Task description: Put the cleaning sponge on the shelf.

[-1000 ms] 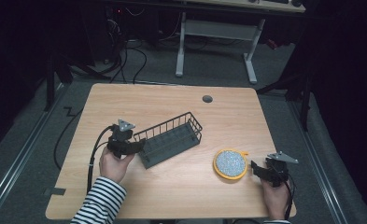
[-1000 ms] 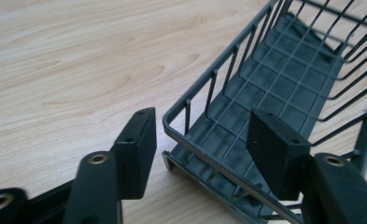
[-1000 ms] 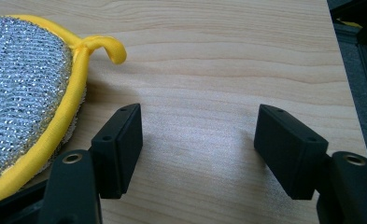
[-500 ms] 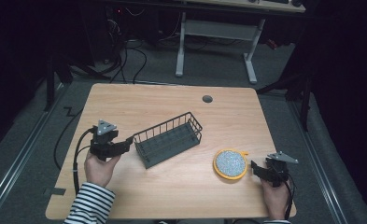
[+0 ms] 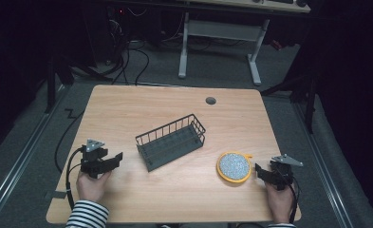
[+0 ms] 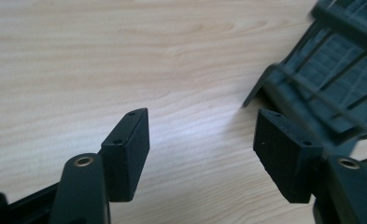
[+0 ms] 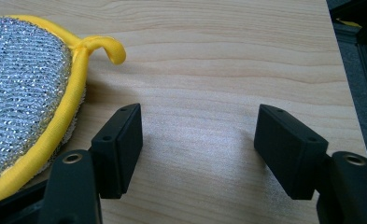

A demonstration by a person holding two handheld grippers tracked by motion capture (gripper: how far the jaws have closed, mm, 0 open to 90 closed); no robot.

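Resting near the table's (image 5: 127, 109) left edge, the left tool (image 5: 109, 161) has just been opening, jaws released with nothing between them, the wire basket (image 5: 171, 141) mid-table. The right tool (image 5: 260, 172), also released, waits beside the yellow-rimmed scrubber (image 5: 233, 166), ready to grasp it.

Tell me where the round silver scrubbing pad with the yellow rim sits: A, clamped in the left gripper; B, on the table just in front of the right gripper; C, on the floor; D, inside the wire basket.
B: the scrubbing pad lies flat on the table, just ahead of the open right gripper and apart from the wire basket.
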